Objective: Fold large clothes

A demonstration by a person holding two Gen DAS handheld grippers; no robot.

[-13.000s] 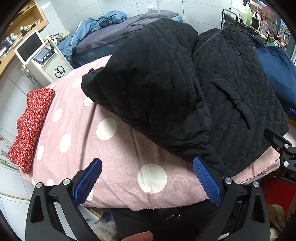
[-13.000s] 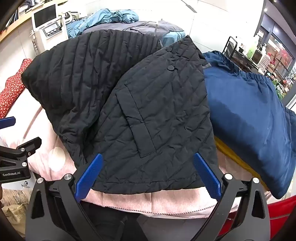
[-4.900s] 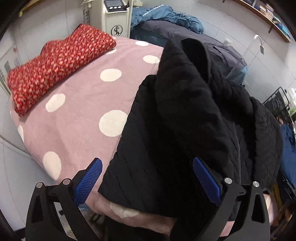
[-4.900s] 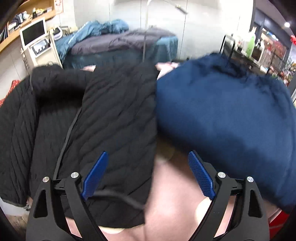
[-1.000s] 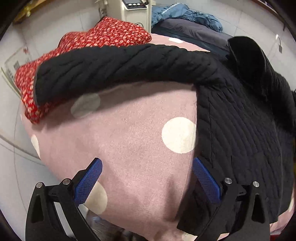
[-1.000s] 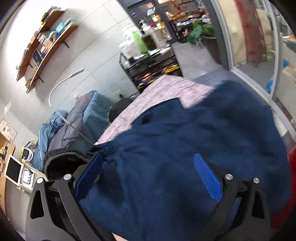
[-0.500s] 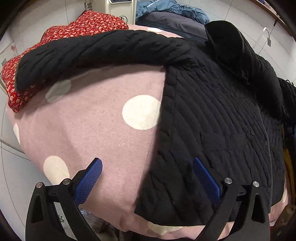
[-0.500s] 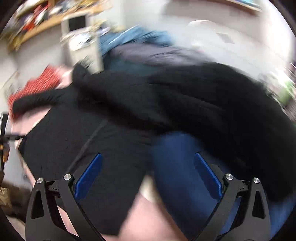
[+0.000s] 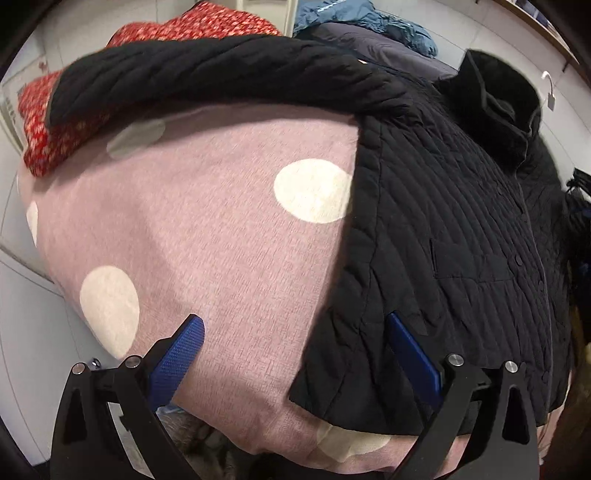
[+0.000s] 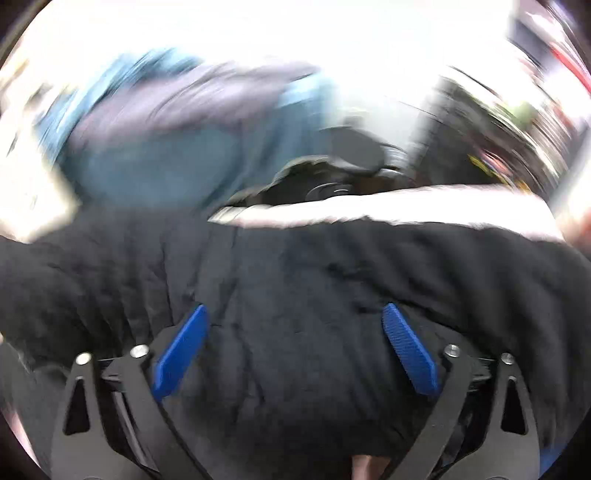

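— Where the pink polka-dot blanket (image 9: 221, 229) covers the bed, what lies on it?

— A black quilted jacket (image 9: 454, 236), spread front-up over the blanket's right part. One sleeve (image 9: 207, 74) runs leftward along the far edge, its cuff resting on a red floral cushion (image 9: 51, 110) at the far left corner. The collar (image 9: 495, 88) stands up toward the far right, and a row of snaps runs down the front near a chest pocket.

— Any containers?

— None that I can make out. Beyond the bed's far edge there is a heap of blue and dark bedding (image 9: 369, 22), nothing held in anything.

— And the left gripper (image 9: 295, 350)?

— It hovers over the near edge, blue fingers (image 9: 177, 354) spread wide with nothing between them. The left finger is over bare blanket; the right one lies just at the jacket's near hem corner.

— The right gripper (image 10: 295, 343)?

— Its view is heavily blurred. The jaws are set wide apart, empty, pointed low over the black jacket (image 10: 295, 280), which fills the lower half of the view. Whether the pads touch the fabric, I cannot tell. A pale strip of the blanket (image 10: 369, 214) shows beyond the jacket, then blurred blue shapes.
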